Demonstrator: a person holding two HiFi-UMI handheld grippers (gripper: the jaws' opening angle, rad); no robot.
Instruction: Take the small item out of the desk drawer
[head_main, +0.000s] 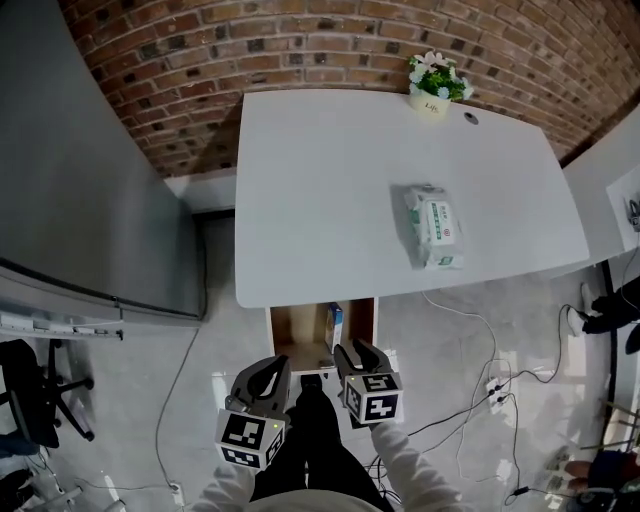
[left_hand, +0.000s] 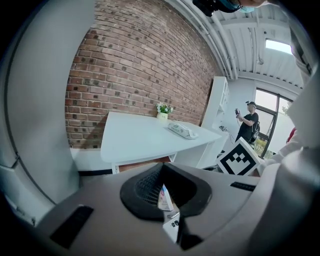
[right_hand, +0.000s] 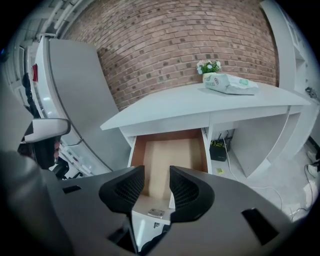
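Observation:
The drawer hangs open under the white desk's front edge. A small blue-and-white box stands upright inside it, right of the middle. My left gripper hovers just in front of the drawer, left of centre, jaws a little apart and empty. Through their gap the box shows. My right gripper sits at the drawer's front right corner, open and empty. In the right gripper view its gripper frames the wooden drawer floor and the drawer's front; the box is mostly hidden there.
A pack of wipes lies on the desk's right half, with a flower pot at the back. A grey partition stands at the left. Cables and a power strip lie on the floor at the right. A person stands far off.

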